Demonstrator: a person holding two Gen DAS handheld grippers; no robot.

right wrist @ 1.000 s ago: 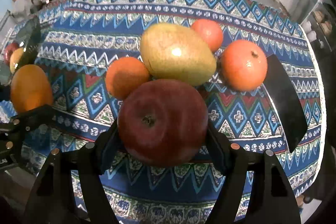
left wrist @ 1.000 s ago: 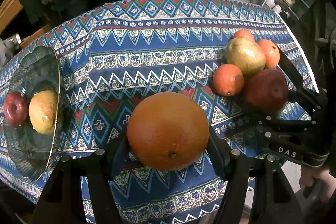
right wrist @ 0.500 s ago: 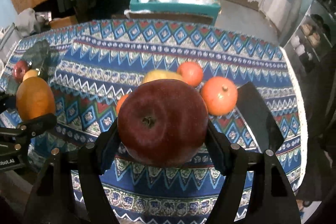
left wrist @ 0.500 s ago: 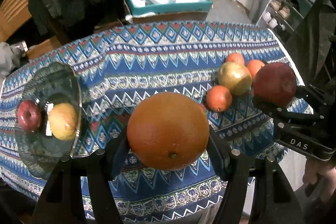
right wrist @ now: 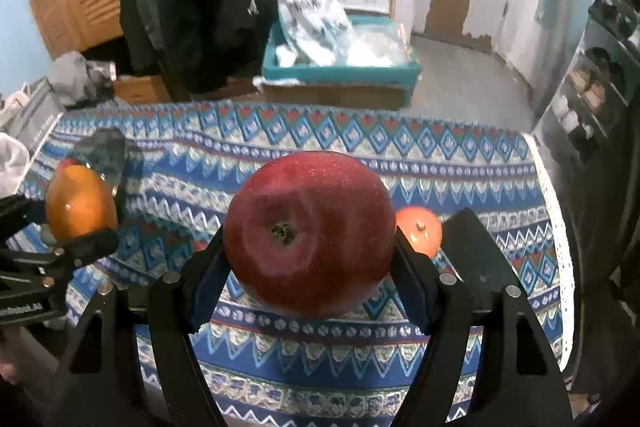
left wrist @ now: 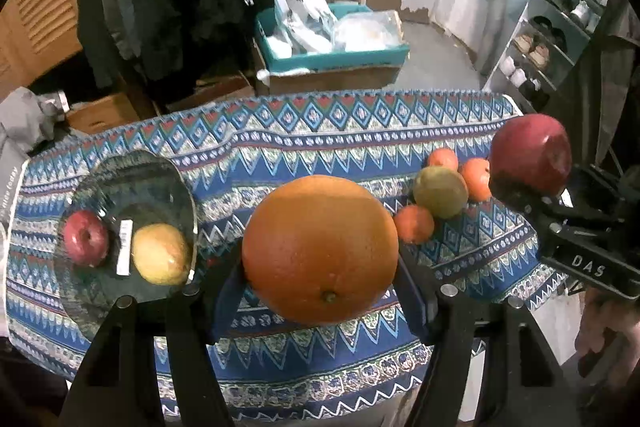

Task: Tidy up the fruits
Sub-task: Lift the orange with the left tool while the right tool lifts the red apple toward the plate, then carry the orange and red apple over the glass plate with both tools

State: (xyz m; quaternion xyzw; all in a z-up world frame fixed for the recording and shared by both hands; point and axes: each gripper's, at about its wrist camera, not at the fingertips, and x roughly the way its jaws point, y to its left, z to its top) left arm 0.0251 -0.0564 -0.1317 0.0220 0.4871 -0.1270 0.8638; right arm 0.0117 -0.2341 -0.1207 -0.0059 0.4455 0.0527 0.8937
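Note:
My left gripper (left wrist: 320,287) is shut on a large orange (left wrist: 320,247) and holds it above the near table edge. My right gripper (right wrist: 310,267) is shut on a dark red apple (right wrist: 310,231), also lifted; the apple also shows in the left wrist view (left wrist: 530,153). A glass plate (left wrist: 120,187) at the left holds a small red apple (left wrist: 86,237) and a yellow apple (left wrist: 160,253). On the right of the patterned tablecloth (left wrist: 320,147) lie a green-yellow pear (left wrist: 440,191) and three small oranges (left wrist: 414,229).
A black flat object (right wrist: 476,251) lies on the cloth at the right, beside a small orange (right wrist: 420,231). Beyond the table stand a teal box (left wrist: 332,47) with bags, cardboard boxes, dark hanging clothes and a shoe rack (left wrist: 560,27).
Both grippers have risen and pulled back from the table with their fruit. The red apple has been lifted off the cloth beside the pear. The table looks smaller and farther now.

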